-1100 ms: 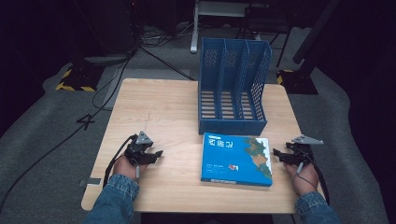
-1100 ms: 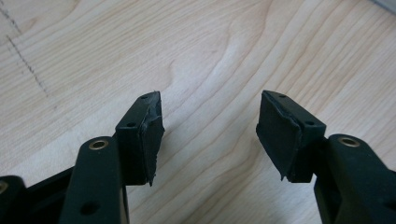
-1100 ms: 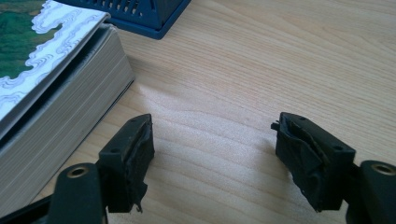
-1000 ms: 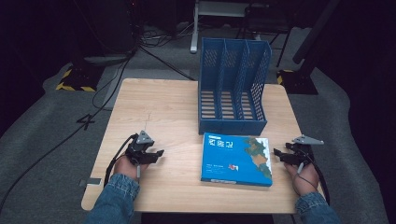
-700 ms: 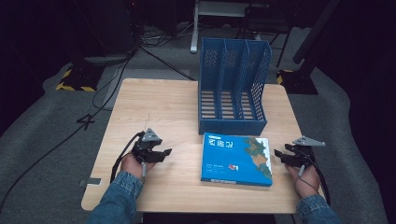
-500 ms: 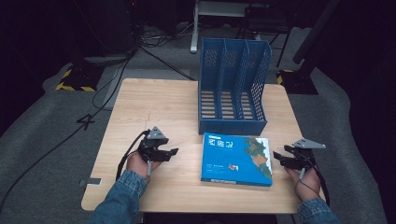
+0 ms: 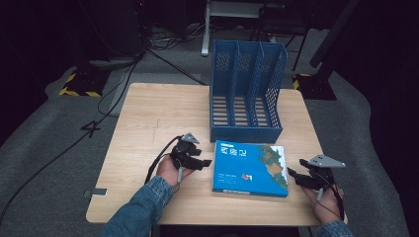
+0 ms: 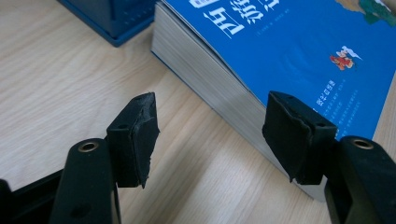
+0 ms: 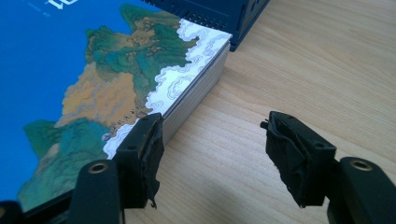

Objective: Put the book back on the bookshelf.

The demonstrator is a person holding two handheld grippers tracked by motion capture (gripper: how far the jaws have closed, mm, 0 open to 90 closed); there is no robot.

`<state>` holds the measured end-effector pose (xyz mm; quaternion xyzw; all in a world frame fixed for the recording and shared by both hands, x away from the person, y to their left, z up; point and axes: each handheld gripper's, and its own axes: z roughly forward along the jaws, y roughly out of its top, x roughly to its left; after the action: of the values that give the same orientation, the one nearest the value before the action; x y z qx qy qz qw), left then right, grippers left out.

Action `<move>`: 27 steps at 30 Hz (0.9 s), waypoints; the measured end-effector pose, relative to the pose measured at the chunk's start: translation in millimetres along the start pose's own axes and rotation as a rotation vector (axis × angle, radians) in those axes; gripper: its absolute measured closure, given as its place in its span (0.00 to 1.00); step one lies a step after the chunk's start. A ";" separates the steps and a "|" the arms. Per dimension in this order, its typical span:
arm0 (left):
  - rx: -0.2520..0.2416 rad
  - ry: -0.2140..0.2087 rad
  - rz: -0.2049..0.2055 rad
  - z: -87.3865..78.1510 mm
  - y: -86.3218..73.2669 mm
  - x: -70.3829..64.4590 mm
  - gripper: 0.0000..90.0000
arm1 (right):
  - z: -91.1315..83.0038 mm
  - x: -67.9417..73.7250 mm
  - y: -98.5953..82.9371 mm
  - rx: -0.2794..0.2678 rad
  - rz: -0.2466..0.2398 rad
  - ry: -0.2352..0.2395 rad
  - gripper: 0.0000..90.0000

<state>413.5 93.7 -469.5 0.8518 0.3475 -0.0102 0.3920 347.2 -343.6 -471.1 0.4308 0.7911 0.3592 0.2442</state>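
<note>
High view: your book point(image 7: 251, 169) lies flat on the tabletop point(image 7: 163, 113) before the blue file rack point(image 7: 245, 91) (slots bare); left tool point(image 7: 197, 159) and right tool point(image 7: 295, 176) flank it, both released.

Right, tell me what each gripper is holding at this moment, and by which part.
Nothing is held. The left gripper is open beside the page edge of the book; the right gripper is open at the book's opposite edge, not clamping it.

Blue book point(image 7: 251, 169), blue rack point(image 7: 246, 94), black claws
</note>
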 end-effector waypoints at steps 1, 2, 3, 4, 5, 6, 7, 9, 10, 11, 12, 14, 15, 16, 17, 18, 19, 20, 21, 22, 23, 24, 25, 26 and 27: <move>0.013 -0.024 -0.007 4.9 1.6 -0.7 0.39 | -1.3 0.2 -0.4 -0.002 0.001 -0.002 0.41; 0.013 -0.035 -0.017 8.4 2.3 -1.6 0.38 | -3.2 0.8 -1.4 -0.004 0.004 -0.006 0.41; 0.023 -0.047 -0.017 10.3 3.2 -1.5 0.38 | -4.3 1.1 -2.2 -0.004 0.005 -0.009 0.41; 0.030 -0.059 -0.026 13.9 4.2 -2.0 0.37 | -5.1 1.2 -2.9 -0.004 0.005 -0.009 0.41; 0.034 -0.073 -0.032 17.1 4.8 -2.2 0.36 | -6.4 1.6 -4.1 -0.006 0.005 -0.011 0.41; 0.042 -0.084 -0.036 19.4 5.5 -2.3 0.35 | -7.4 1.8 -5.0 -0.006 0.007 -0.014 0.41; 0.058 -0.095 -0.037 22.7 6.9 -2.8 0.34 | -8.0 1.9 -5.6 -0.005 0.007 -0.014 0.41; 0.071 -0.109 -0.035 26.9 8.5 -4.3 0.32 | -9.8 1.9 -7.3 -0.005 0.008 -0.019 0.41; 0.076 -0.114 -0.035 28.4 9.1 -4.5 0.32 | -10.6 1.7 -8.0 -0.005 0.010 -0.020 0.41; 0.081 -0.121 -0.042 30.0 9.7 -4.6 0.32 | -11.2 1.5 -8.7 -0.006 0.011 -0.022 0.41; 0.085 -0.127 -0.047 30.9 9.9 -4.1 0.32 | -11.7 1.7 -9.5 -0.004 0.017 -0.022 0.41; 0.086 -0.137 -0.062 31.9 9.9 -3.8 0.34 | -11.7 1.7 -10.7 0.000 0.014 -0.025 0.41; 0.090 -0.156 -0.072 32.5 9.8 -3.4 0.34 | -11.7 1.7 -10.7 0.000 0.014 -0.025 0.41; 0.092 -0.158 -0.074 32.6 9.8 -4.3 0.37 | -11.3 1.9 -11.2 0.005 0.015 -0.025 0.41; 0.091 -0.145 -0.067 32.0 10.2 -6.5 0.38 | -10.8 2.1 -11.4 0.007 0.015 -0.022 0.42; 0.089 -0.136 -0.059 31.6 10.4 -7.9 0.38 | -10.3 2.7 -11.3 0.009 0.012 -0.023 0.42; 0.091 -0.124 -0.053 30.5 10.8 -9.3 0.39 | -9.9 3.2 -11.0 0.008 0.010 -0.023 0.42; 0.086 -0.118 -0.054 29.7 10.7 -10.6 0.41 | -9.4 3.9 -10.5 0.007 0.009 -0.022 0.42; 0.080 -0.105 -0.041 27.3 10.7 -12.0 0.43 | -9.2 4.5 -10.1 0.006 0.007 -0.020 0.42; 0.076 -0.100 -0.036 25.8 10.6 -13.1 0.47 | -8.9 6.5 -8.9 0.004 0.003 -0.015 0.42; 0.066 -0.093 -0.026 23.5 10.2 -14.6 0.50 | -8.9 7.8 -8.2 0.001 -0.001 -0.012 0.43; 0.058 -0.092 -0.015 21.2 10.0 -15.6 0.52 | -9.3 10.7 -6.4 -0.006 -0.011 -0.009 0.43; 0.050 -0.098 -0.004 19.1 10.0 -16.4 0.54 | -9.8 13.4 -4.8 -0.012 -0.020 -0.003 0.43; 0.042 -0.104 0.000 17.2 10.0 -17.3 0.54 | -9.9 16.5 -3.0 -0.018 -0.029 0.005 0.43; 0.034 -0.113 0.003 16.0 9.8 -17.8 0.54 | -9.7 20.0 -1.1 -0.023 -0.038 0.008 0.43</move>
<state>410.0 68.1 -469.0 0.8570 0.3231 -0.0636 0.3963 329.7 -330.4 -467.5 0.4113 0.7960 0.3651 0.2530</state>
